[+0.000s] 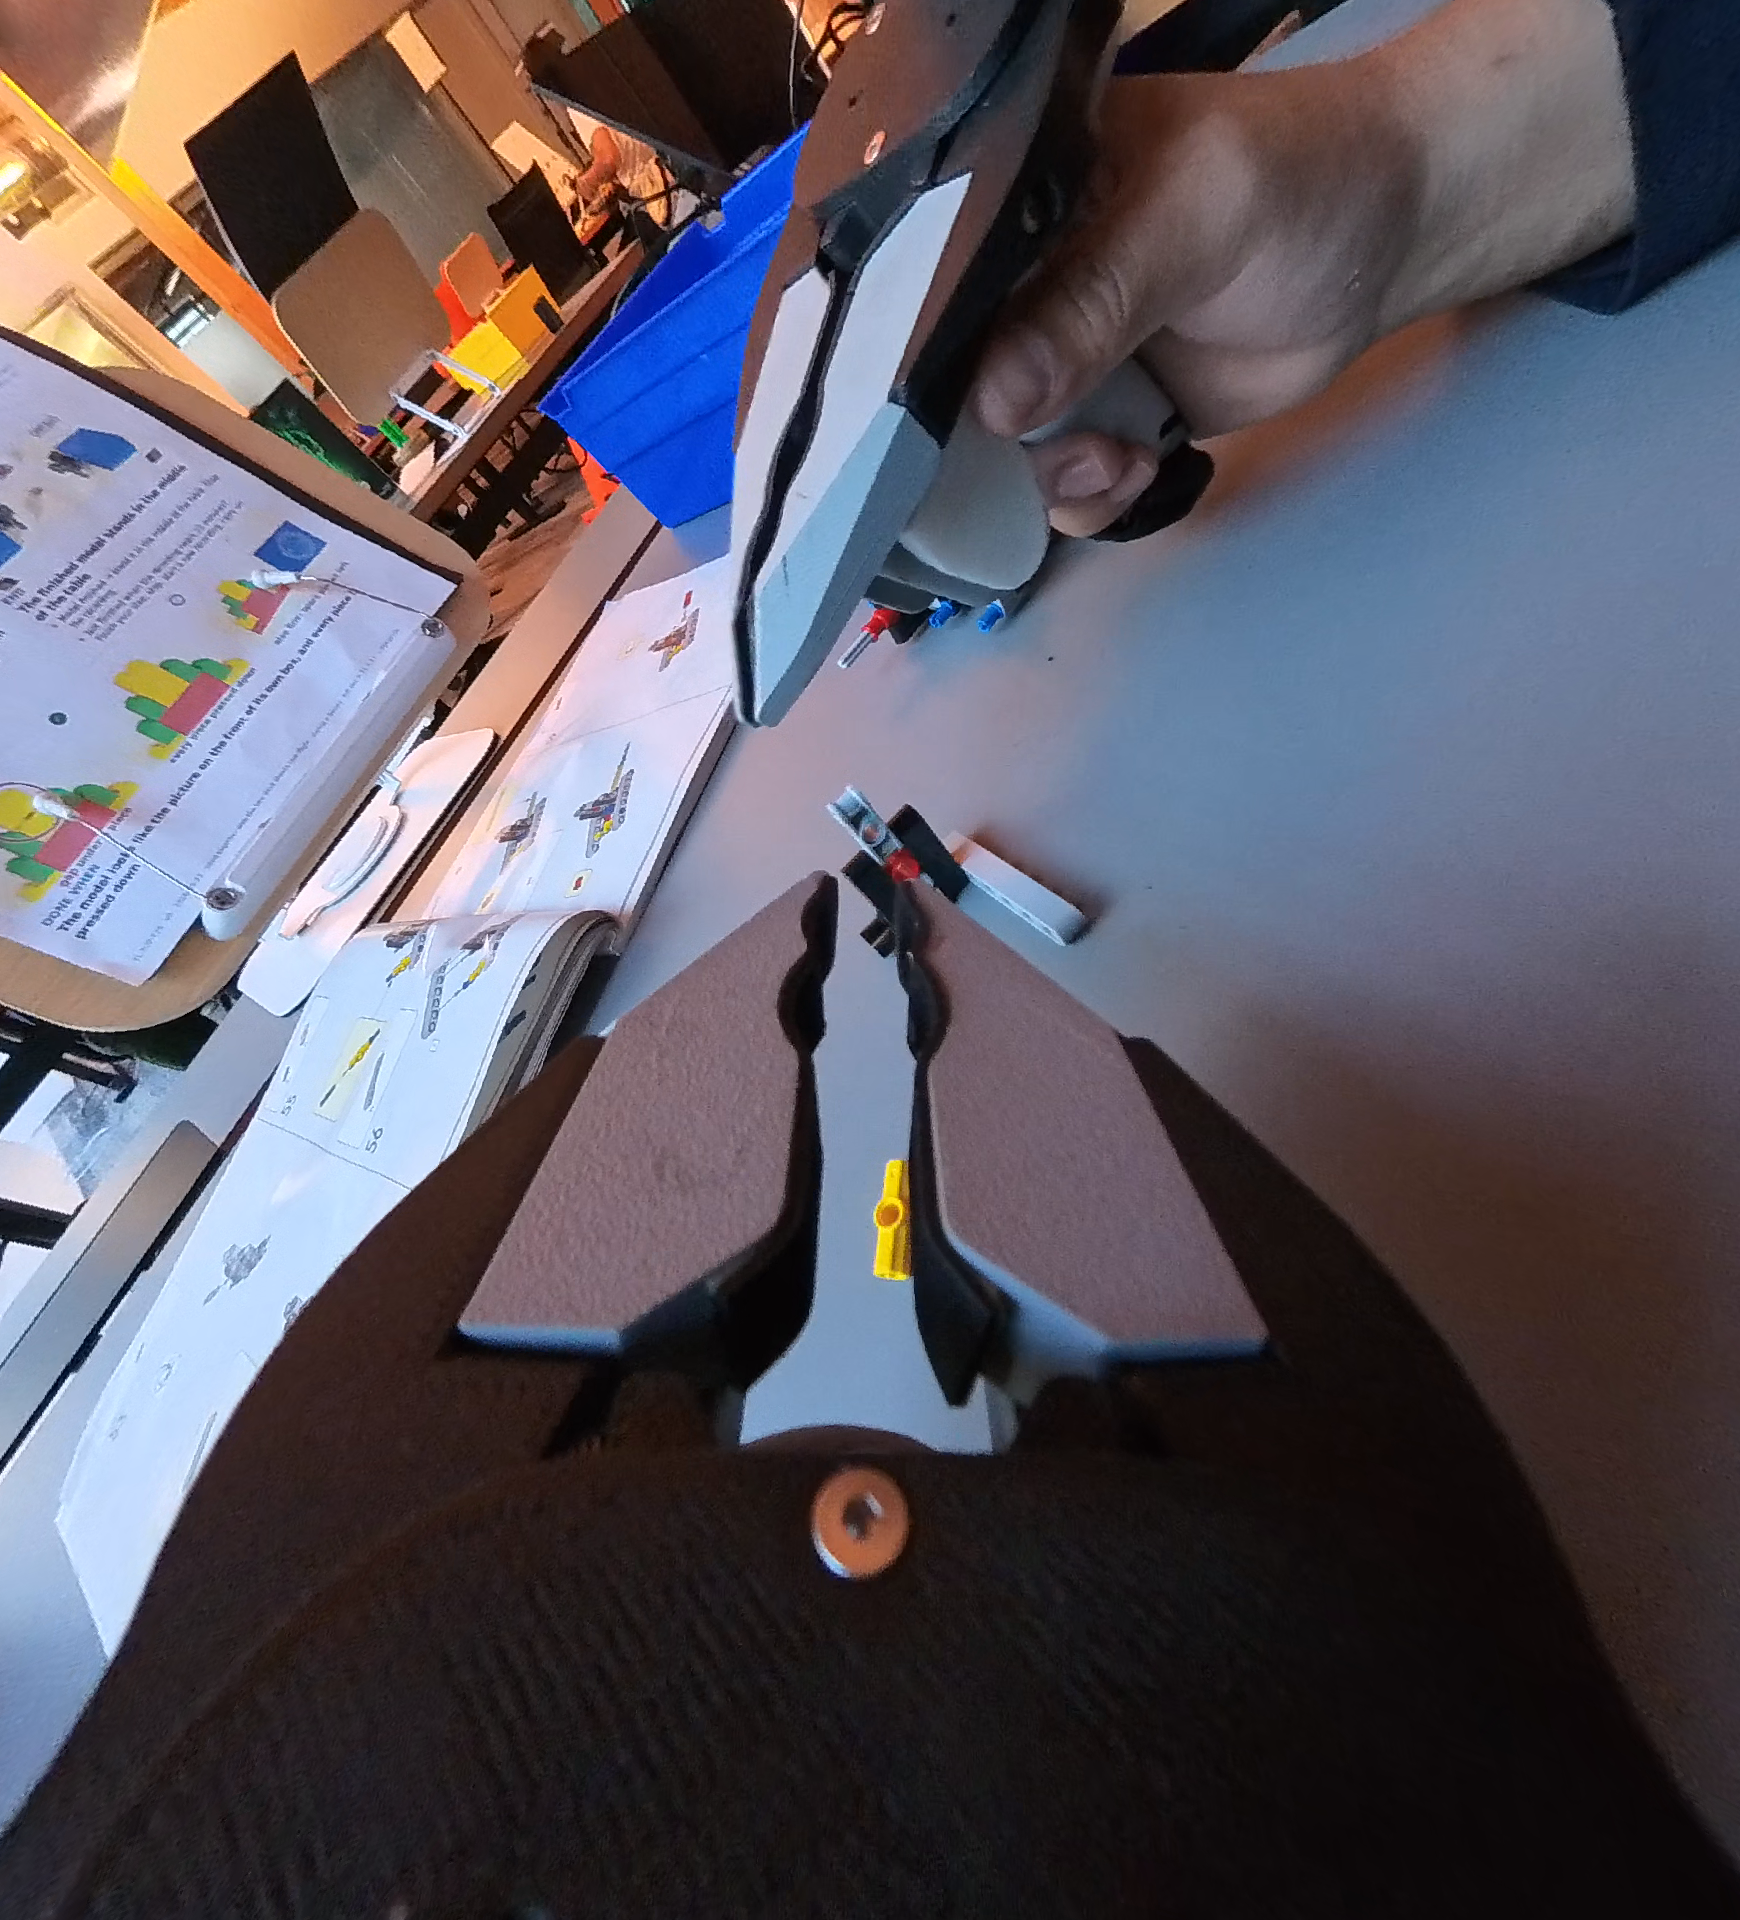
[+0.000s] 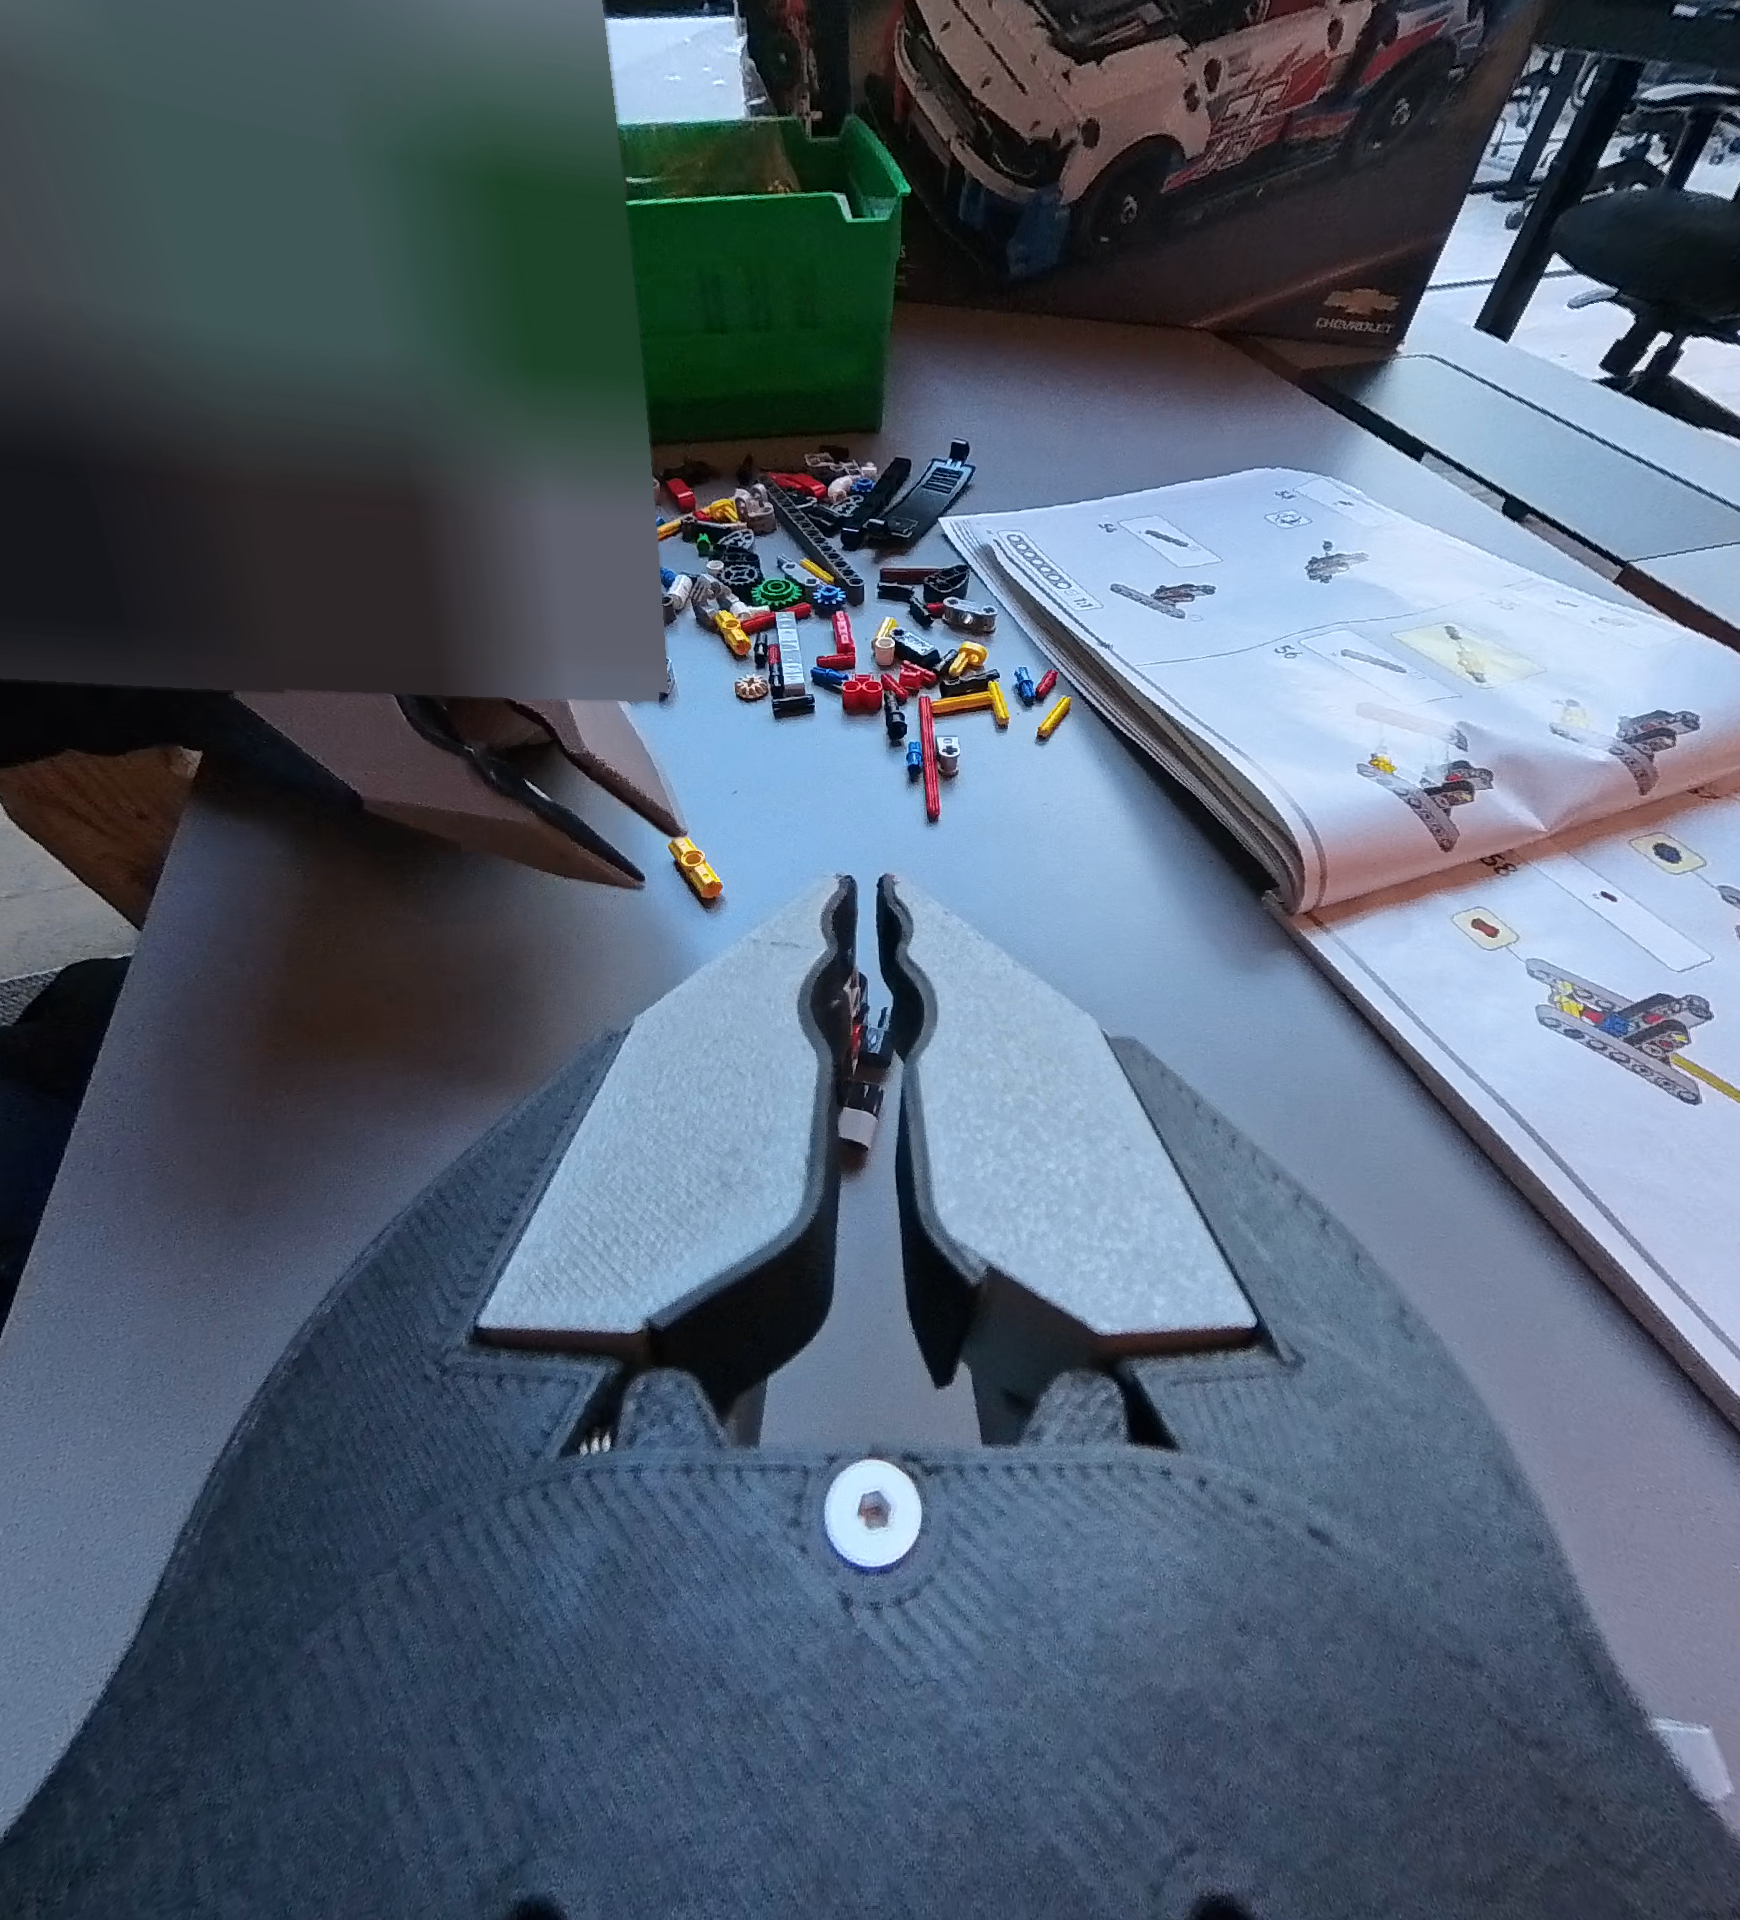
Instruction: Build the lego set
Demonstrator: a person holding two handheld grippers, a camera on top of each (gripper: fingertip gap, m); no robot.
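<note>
**Two hand-held grippers over loose building parts on a table**

The left hand-held gripper is seen released: a clear strip of grey table shows between its two brown fingers. Just past its tips, a little right of the frame's centre, a small built-up piece is found, made of a grey bar, a black part, a red pin and a white bar. Its black part lies against or just beside the right-side fingertip; the other fingertip stands apart from it, so it is not gripped. A short yellow connector lies on the table below the gap between the fingers, untouched.

The right hand-held gripper is clenched to a thin slit, and nothing is pinched at its tips. Small black, red and white parts are glimpsed through the slit farther back; they seem to lie beneath it, though this cannot be told for certain. It is held by a hand in the upper right of the left wrist view.

A scatter of loose parts lies well beyond, in front of a green bin. An open booklet is spread at the right of the right wrist view.
</note>
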